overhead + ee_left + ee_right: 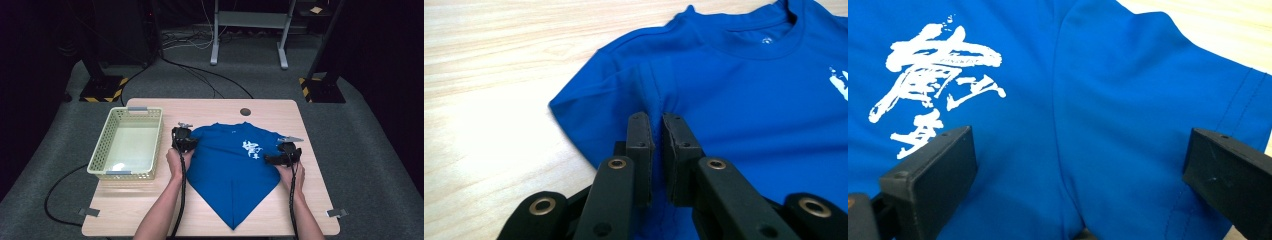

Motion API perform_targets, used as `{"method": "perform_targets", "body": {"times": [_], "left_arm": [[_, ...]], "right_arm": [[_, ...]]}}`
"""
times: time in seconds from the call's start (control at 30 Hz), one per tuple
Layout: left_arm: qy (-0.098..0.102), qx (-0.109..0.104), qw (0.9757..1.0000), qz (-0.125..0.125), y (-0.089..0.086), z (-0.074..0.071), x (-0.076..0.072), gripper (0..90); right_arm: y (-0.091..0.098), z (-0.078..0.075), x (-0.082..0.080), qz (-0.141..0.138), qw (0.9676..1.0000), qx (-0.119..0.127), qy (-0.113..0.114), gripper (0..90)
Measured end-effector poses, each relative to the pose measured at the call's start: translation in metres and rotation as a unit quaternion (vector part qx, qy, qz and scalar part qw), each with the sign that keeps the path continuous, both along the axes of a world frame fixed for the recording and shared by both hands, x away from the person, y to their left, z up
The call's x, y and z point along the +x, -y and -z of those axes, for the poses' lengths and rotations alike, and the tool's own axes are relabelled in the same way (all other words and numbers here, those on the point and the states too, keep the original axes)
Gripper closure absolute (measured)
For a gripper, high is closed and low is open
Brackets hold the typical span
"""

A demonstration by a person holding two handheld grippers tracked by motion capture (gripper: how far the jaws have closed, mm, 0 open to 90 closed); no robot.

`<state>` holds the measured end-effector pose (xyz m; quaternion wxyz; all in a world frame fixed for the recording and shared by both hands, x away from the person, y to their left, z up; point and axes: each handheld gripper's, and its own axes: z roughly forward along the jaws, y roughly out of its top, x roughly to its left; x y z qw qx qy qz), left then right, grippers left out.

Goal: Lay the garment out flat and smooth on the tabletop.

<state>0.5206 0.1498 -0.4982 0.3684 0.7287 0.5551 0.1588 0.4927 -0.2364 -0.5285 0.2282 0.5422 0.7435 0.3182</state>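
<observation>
A blue T-shirt with a white brush-style print lies on the wooden table, its lower part folded to a point toward the front edge. My left gripper is at the shirt's left shoulder. In the left gripper view, my left gripper is shut on a pinched ridge of the T-shirt next to the sleeve. My right gripper rests at the shirt's right sleeve. In the right gripper view, my right gripper stands wide open over the T-shirt, with the print to the left.
A pale yellow plastic basket stands on the table's left side, close to my left gripper. A round cable hole sits near the far edge. Grey carpet, cables and stand feet surround the table.
</observation>
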Motion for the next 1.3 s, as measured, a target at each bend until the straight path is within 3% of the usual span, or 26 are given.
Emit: {"method": "perform_targets", "body": {"times": [0.5, 0.63, 0.73, 0.87, 0.93, 1.03, 1.13, 1.23, 1.3], "left_arm": [[-0.019, -0.014, 0.9992, -0.034, -0.018, 0.004, 0.003, 79.0], [-0.023, 0.002, 0.9985, -0.05, -0.023, 0.006, 0.001, 77.2], [-0.028, 0.015, 0.9968, -0.074, -0.027, 0.007, -0.001, 71.9], [-0.029, -0.003, 0.9949, -0.097, -0.033, 0.009, -0.005, 64.0], [-0.016, -0.014, 0.9947, -0.101, -0.033, 0.006, -0.011, 58.0], [0.011, -0.033, 0.9942, -0.102, -0.031, -0.005, -0.019, 49.2], [0.03, -0.034, 0.9957, -0.08, -0.02, -0.017, -0.021, 43.1], [0.023, -0.017, 0.9984, -0.05, -0.005, -0.017, -0.018, 39.9], [0.01, -0.001, 0.9991, -0.042, 0.001, -0.01, -0.016, 38.9]], "right_arm": [[0.012, 0.0, 0.001, 0.011, 0.9999, 0.0, 0.0, 0.1], [0.016, 0.0, 0.001, 0.013, 0.9999, 0.0, 0.0, 0.2], [0.018, 0.0, 0.001, 0.016, 0.9999, 0.0, 0.0, 0.2], [0.018, 0.0, 0.001, 0.017, 0.9999, 0.0, -0.001, 0.2], [0.018, 0.0, 0.001, 0.017, 0.9998, 0.0, 0.0, 0.2], [0.018, 0.0, 0.001, 0.018, 0.9998, 0.0, 0.0, 0.2], [0.018, 0.0, 0.001, 0.02, 0.9998, 0.0, 0.0, 0.2], [0.018, 0.0, 0.001, 0.02, 0.9998, 0.0, 0.0, 0.2], [0.018, 0.0, 0.001, 0.021, 0.9998, 0.0, 0.0, 0.2]]}}
